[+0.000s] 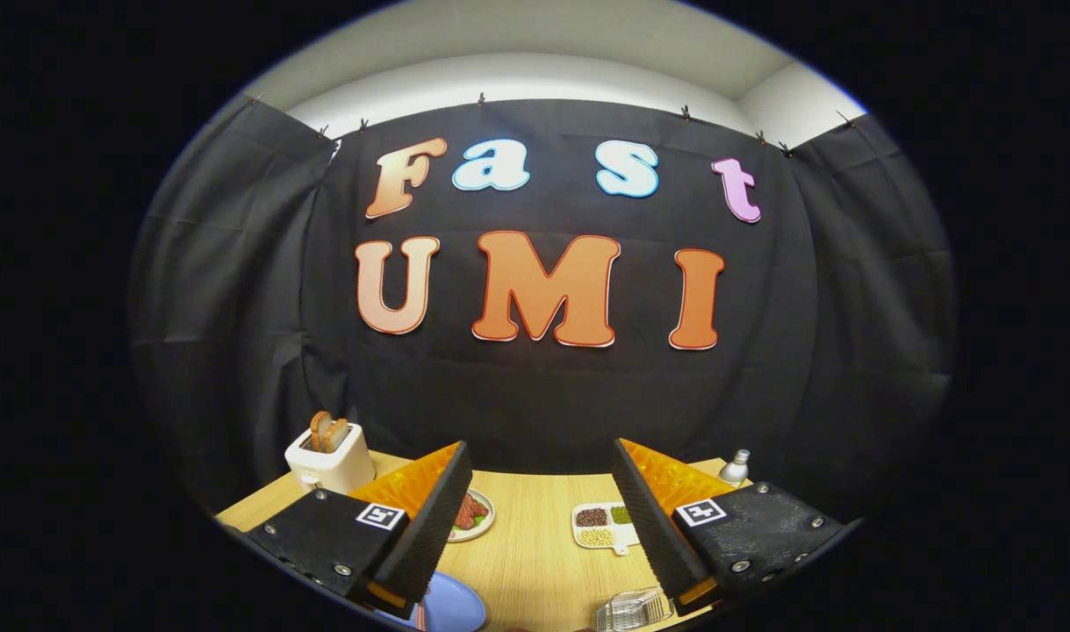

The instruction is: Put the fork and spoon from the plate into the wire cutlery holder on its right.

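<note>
Gripper (539, 518) held above the wooden table (535, 562), its 2 fingers wide apart and holding nothing.

At the table's far left corner stands a toaster (328, 456) with bread; next a small food plate (473, 513), a divided dish (605, 525), a bottle (735, 467). The blue plate (451, 606) sits at the near edge by the left finger, fork and spoon cut off. The wire cutlery holder (633, 609) lies beneath the right finger.

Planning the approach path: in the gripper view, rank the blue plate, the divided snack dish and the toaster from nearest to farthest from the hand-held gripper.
The hand-held gripper is open, holding nothing.
1. Blue plate, by the left finger's base.
2. Divided snack dish, between the fingers, farther along the table.
3. Toaster, beyond the left finger, at the wall.
</note>
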`<state>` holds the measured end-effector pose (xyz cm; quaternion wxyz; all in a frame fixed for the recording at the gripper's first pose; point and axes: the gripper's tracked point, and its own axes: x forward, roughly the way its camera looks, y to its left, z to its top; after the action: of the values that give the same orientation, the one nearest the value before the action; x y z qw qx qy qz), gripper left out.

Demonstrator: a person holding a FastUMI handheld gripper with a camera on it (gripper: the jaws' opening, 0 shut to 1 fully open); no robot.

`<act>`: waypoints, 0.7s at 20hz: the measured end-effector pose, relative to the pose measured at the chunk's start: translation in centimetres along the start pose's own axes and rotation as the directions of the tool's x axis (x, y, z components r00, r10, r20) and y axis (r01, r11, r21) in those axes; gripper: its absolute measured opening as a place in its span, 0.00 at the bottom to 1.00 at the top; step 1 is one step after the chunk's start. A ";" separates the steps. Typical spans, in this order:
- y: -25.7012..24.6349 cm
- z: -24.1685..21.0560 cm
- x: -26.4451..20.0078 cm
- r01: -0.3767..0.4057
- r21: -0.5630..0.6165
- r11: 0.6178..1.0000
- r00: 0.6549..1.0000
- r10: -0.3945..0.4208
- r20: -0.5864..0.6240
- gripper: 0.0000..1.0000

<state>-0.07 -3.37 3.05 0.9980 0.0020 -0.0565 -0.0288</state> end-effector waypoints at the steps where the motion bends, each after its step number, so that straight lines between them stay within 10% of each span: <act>1: 0.1 -0.3 0.1 -0.003 -0.005 1.000 1.000 0.003 -0.008 0.96; 6: 3.2 -5.8 0.1 -0.098 -0.033 0.995 0.984 0.092 -0.152 0.96; 14: 10.6 -20.7 -2.8 -0.311 0.033 0.950 0.779 0.274 -0.564 0.97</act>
<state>0.13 7.43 -17.78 0.9618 -0.0293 0.2408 0.1265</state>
